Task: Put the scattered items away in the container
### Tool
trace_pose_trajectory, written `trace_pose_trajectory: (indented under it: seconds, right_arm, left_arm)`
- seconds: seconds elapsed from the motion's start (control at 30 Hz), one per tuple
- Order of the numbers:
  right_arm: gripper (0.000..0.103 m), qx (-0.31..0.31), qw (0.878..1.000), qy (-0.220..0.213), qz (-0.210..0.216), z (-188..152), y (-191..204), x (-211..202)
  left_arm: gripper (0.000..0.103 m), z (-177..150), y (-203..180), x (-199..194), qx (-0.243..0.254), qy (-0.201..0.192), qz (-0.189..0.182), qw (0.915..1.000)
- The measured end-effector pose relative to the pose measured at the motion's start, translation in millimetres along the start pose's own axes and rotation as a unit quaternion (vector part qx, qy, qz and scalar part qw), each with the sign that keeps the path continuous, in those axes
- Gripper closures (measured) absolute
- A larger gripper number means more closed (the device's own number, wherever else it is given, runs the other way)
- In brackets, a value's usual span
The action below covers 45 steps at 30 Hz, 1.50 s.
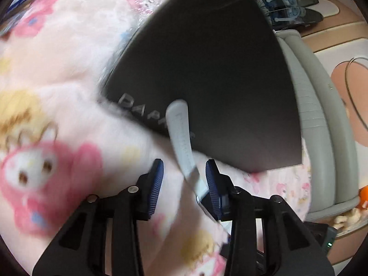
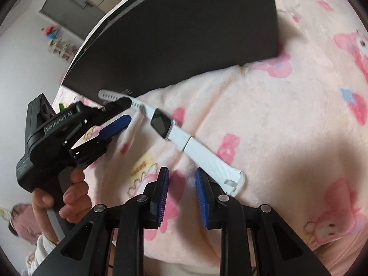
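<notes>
A white smartwatch (image 2: 165, 126) with a dark square face lies on the pink cartoon blanket (image 2: 287, 115), its strap end against a dark box (image 2: 184, 34) marked DAPHNE. In the left wrist view the watch strap (image 1: 181, 138) runs between my left gripper's open jaws, close to the right pad (image 1: 212, 181). My left gripper (image 1: 184, 179) is open; it also shows in the right wrist view (image 2: 124, 111) with its tips at the far strap. My right gripper (image 2: 181, 193) is open and empty, just short of the near strap end (image 2: 230, 179).
The dark box (image 1: 207, 69) stands on the blanket (image 1: 57, 69) beyond the watch. A grey padded edge (image 1: 322, 138) borders the bed on the right. A white wall and a grey cabinet (image 2: 69, 18) lie beyond the box.
</notes>
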State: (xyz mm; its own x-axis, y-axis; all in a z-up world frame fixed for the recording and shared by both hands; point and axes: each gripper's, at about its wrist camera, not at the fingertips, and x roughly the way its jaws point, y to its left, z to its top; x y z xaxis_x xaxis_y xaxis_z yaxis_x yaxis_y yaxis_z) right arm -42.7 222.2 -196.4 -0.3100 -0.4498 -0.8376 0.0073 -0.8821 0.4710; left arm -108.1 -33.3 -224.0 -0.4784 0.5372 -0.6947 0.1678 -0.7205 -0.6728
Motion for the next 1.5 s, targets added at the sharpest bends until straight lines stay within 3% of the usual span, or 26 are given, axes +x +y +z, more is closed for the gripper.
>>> trace_pose_trajectory:
  seconds: [0.03,0.07,0.13,0.23,0.4,0.5,0.63,0.7,0.73,0.8,0.87,1.03,1.2,1.27,1.43,1.5]
  right_arm:
    - [0.082,-0.001,1.0,-0.007,-0.004,2,-1,-1]
    - [0.082,-0.001,1.0,-0.015,-0.008,5,-2,-1]
    - [0.082,-0.007,0.999,-0.033,-0.019,10,-3,-2]
    - [0.082,-0.002,0.998,-0.054,-0.032,17,-11,-4]
    - [0.08,0.024,0.998,-0.063,-0.012,17,-24,-9]
    - [0.07,0.042,0.997,-0.068,0.015,18,-31,-11]
    - [0.064,0.063,0.995,-0.079,0.028,25,-42,-6]
    - [0.064,0.059,0.995,-0.081,0.015,30,-46,3]
    - [0.065,0.056,0.995,-0.081,0.008,33,-48,7]
    - [0.08,0.047,0.995,-0.085,-0.003,35,-50,11]
    - [0.088,0.034,0.995,-0.093,-0.007,34,-48,5]
    - [0.098,0.005,0.993,-0.113,-0.014,31,-43,-10]
    - [0.1,-0.025,0.991,-0.133,-0.012,27,-30,-38]
    - [0.1,-0.035,0.989,-0.143,-0.007,30,-25,-47]
    - [0.1,-0.04,0.988,-0.147,-0.017,36,-26,-47]
    - [0.1,-0.037,0.989,-0.139,-0.017,30,-8,-54]
  left_arm:
    - [0.072,3,-2,2,0.008,-0.006,0.005,0.9999]
    - [0.089,5,-5,4,0.015,-0.01,0.015,0.9997]
    - [0.09,5,-5,3,0.015,-0.01,0.022,0.9996]
    - [0.101,-3,-4,-9,0.018,-0.019,0.022,0.9994]
    - [0.101,-17,3,-31,0.02,-0.026,0.032,0.9989]
    - [0.1,-18,6,-37,0.015,-0.024,0.027,0.9992]
    - [0.086,-11,13,-37,0.009,-0.029,0.048,0.9984]
    - [0.087,-8,19,-32,0.008,-0.027,0.063,0.9976]
    - [0.088,-8,20,-30,0.01,-0.023,0.067,0.9974]
    - [0.095,-11,18,-30,0.021,-0.026,0.071,0.997]
    - [0.098,-13,12,-35,0.033,-0.033,0.067,0.9967]
    - [0.101,-16,-7,-57,0.066,-0.052,0.055,0.9949]
    - [0.101,-8,-20,-97,0.092,-0.074,0.032,0.9925]
    - [0.101,-8,-48,-83,0.103,-0.081,0.032,0.9909]
    - [0.101,-3,-46,-82,0.091,-0.071,0.041,0.9925]
    - [0.101,-7,-51,-75,0.085,-0.068,0.041,0.9932]
